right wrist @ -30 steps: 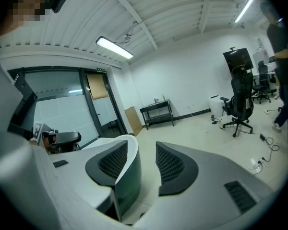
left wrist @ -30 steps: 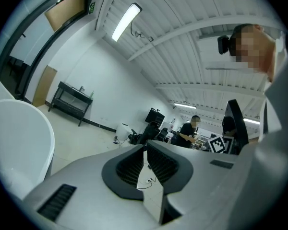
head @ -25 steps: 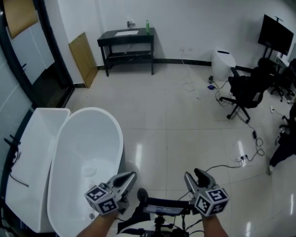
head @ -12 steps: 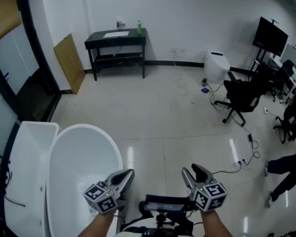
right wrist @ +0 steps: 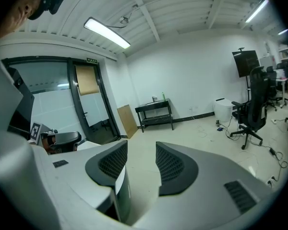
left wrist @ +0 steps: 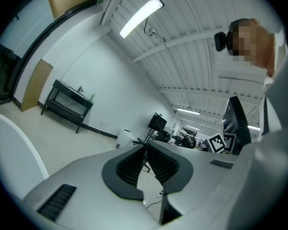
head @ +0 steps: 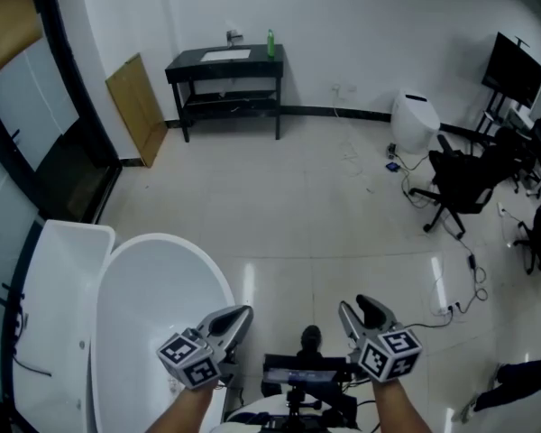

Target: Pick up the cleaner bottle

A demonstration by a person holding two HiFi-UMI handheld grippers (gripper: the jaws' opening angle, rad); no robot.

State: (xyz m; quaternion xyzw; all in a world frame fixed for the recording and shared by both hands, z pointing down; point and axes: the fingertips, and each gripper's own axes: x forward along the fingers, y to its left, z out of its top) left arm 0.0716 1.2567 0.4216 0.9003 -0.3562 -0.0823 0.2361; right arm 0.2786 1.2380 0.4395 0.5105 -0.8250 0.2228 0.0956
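The left gripper (head: 238, 315) has its jaws closed tip to tip on nothing, and the right gripper (head: 354, 305) holds its jaws parted and empty, both just beside the white bathtub (head: 153, 305). Well across the floor (head: 279, 206), what looks like the cleaner bottle (head: 270, 41), small and green, stands upright on the black table (head: 187, 62). I judge this the approach: next, close in and bracket the bottle with the parted jaws.

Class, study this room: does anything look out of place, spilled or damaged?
Nothing is spilled or broken. Odd: a white bathtub stands in an office-like room, a wooden board leans against the wall, and cables trail across the floor by the office chair. The green bottle stands upright on the black table.
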